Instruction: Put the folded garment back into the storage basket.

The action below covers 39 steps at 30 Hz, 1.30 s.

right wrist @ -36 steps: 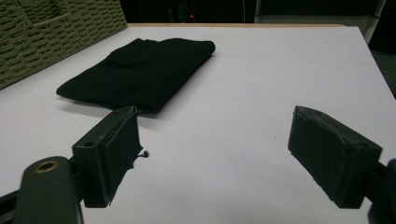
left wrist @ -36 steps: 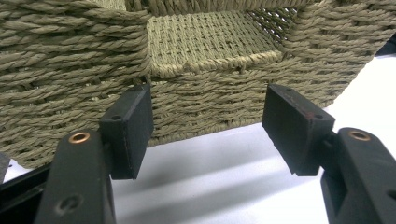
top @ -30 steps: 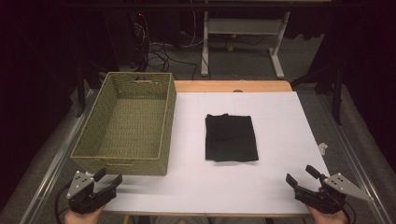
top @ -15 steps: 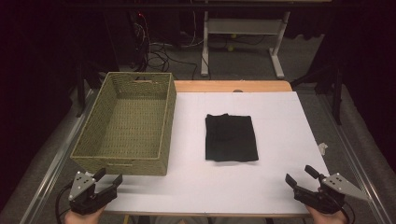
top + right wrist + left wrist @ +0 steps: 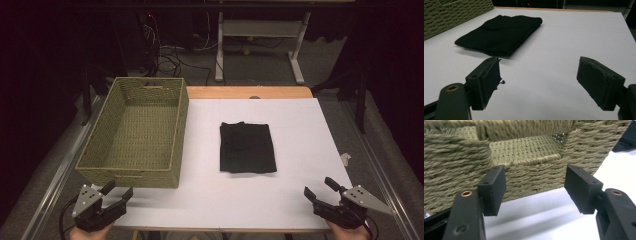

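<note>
Left gripper (image 5: 118,191) – agape, against basket (image 5: 135,131) wall

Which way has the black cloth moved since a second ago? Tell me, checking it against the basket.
No. The black cloth lies in the same spot on the white table, the same gap to the right of the basket as before.

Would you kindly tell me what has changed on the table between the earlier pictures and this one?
Nothing visibly changed. The left gripper still rests open in front of the woven basket, the right gripper stays open at the table's near right corner, and the folded black cloth lies untouched where it was.
</note>
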Tool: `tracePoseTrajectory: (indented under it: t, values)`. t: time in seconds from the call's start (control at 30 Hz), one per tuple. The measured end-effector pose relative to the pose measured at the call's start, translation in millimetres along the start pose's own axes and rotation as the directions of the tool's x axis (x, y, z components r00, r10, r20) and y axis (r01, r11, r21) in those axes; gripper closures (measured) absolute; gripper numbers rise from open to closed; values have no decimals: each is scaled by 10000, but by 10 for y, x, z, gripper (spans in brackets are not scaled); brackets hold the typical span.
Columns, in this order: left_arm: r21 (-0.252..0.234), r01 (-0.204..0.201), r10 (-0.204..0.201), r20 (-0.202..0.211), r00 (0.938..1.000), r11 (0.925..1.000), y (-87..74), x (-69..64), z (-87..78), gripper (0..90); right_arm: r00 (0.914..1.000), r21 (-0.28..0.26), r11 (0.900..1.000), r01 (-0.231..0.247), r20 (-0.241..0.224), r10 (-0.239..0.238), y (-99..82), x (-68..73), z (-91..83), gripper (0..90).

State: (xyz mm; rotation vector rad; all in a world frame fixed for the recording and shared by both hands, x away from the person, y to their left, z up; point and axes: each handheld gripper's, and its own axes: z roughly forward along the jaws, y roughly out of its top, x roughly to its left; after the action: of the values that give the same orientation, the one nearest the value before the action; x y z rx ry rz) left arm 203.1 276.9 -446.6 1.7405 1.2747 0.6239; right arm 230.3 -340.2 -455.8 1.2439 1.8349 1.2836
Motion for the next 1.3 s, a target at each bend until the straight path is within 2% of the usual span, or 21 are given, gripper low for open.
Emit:
tracePoseTrajectory:
  t: [0.27, 0.4, 0.57, 0.83, 1.07, 1.13, 1.3]
  values:
    - [-31, -164, 165, 116, 9998, 9999, 32, -52, 10, 309, 10000, 33, 10000, 83, -44, -82, 3, 11, 10, 199]
    - [-82, -497, 498, 143, 9987, 9987, 61, -127, 11, 309, 9999, 59, 9999, 93, -56, -93, 3, 16, 7, 201]
    - [-123, -537, 542, 417, 9977, 9985, 78, -184, 29, 309, 9999, 81, 9999, 127, -50, -126, 4, 19, 9, 203]
    - [-205, -705, 714, 507, 9962, 9973, 104, -225, 40, 311, 9999, 56, 9998, 167, -33, -167, 5, 27, 3, 206]
    - [-175, -1013, 1023, 686, 9924, 9947, 135, -300, 62, 311, 9998, 47, 9998, 184, -59, -184, 5, 27, 2, 207]
    - [-41, -1253, 1253, 714, 9895, 9921, 142, -344, 87, 310, 9997, 79, 9997, 219, -66, -219, 5, 30, 4, 207]
    - [-125, -1282, 1288, 812, 9883, 9917, 168, -378, 95, 310, 9997, 94, 9997, 237, -86, -236, 5, 32, 5, 207]
